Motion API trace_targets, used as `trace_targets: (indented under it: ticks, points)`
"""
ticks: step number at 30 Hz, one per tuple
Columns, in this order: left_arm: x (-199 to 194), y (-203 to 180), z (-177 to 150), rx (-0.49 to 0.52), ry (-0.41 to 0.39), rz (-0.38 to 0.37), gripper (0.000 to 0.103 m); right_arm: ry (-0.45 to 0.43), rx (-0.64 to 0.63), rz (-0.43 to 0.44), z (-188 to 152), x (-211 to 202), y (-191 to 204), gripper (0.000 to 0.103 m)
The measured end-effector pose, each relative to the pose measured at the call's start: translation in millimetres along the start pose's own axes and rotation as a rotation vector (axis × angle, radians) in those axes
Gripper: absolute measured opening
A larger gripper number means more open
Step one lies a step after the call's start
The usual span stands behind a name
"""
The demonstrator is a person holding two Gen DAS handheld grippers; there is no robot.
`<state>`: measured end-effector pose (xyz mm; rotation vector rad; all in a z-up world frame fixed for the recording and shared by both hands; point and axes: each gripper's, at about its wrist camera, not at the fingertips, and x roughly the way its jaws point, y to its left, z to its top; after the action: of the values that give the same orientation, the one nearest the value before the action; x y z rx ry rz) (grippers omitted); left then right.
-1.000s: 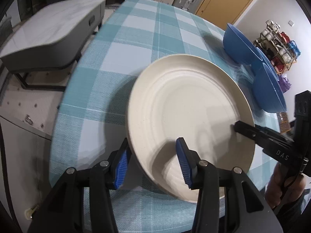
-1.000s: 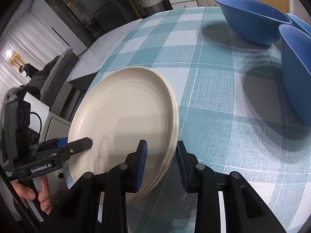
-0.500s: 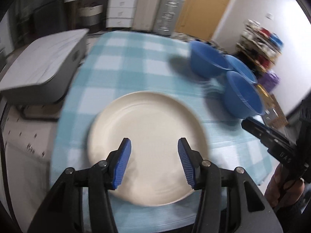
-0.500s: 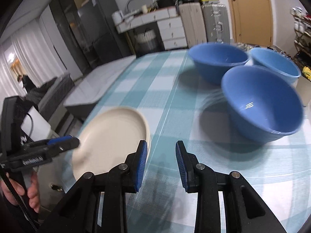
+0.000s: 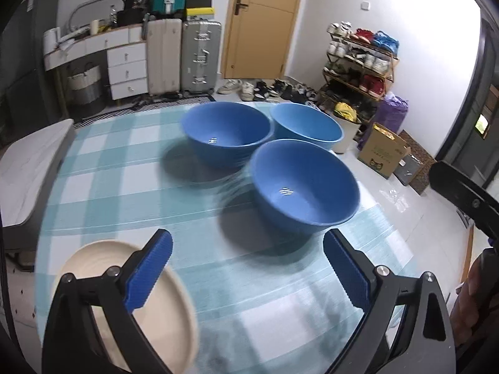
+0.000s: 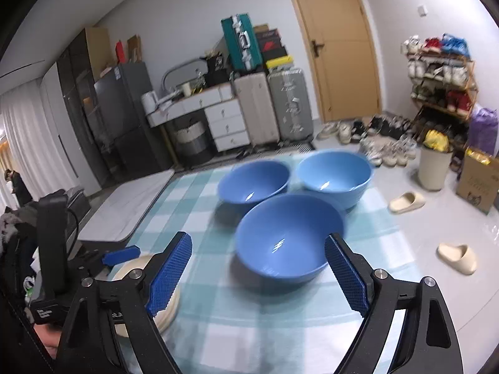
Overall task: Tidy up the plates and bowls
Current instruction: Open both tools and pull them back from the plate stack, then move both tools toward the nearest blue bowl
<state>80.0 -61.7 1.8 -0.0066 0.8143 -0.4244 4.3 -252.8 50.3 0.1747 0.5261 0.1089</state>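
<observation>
Three blue bowls stand upright, close together, on the checked tablecloth: the nearest bowl (image 5: 304, 185) (image 6: 288, 238), a back-left bowl (image 5: 227, 134) (image 6: 252, 180) and a back-right bowl (image 5: 307, 126) (image 6: 335, 173). A stack of cream plates (image 5: 165, 318) (image 6: 167, 305) lies flat at the near left edge. My left gripper (image 5: 246, 269) is open and empty, raised above the table, with the plates under its left finger. My right gripper (image 6: 259, 275) is open and empty, raised in front of the nearest bowl.
The round table with the teal checked cloth (image 5: 124, 187) has a grey bench (image 5: 25, 168) at its left. Behind it are drawers (image 5: 128, 67), suitcases (image 5: 201, 54), a door, a shoe rack (image 5: 358, 62), and slippers on the floor (image 6: 457, 257).
Both grippers let go of the cream plates, opened wide and rose back from them. The plates now lie flat at the near left. The views swung toward the blue bowls.
</observation>
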Motion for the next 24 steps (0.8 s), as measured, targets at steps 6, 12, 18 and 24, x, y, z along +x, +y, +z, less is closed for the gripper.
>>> trace_targets:
  ticks: [6,12,18,24]
  points:
    - [34,-17,20,-0.022,0.044,-0.023,0.098,0.033,-0.033,-0.070,12,3,-35,0.093]
    - [69,-12,39,-0.100,0.101,-0.045,0.098,0.107,-0.032,-0.086,14,41,-62,0.093]
    - [95,-6,48,-0.131,0.155,-0.038,0.098,0.150,0.000,-0.080,18,79,-79,0.093]
    - [115,-1,52,-0.148,0.198,-0.029,0.097,0.178,0.009,-0.071,26,104,-84,0.093]
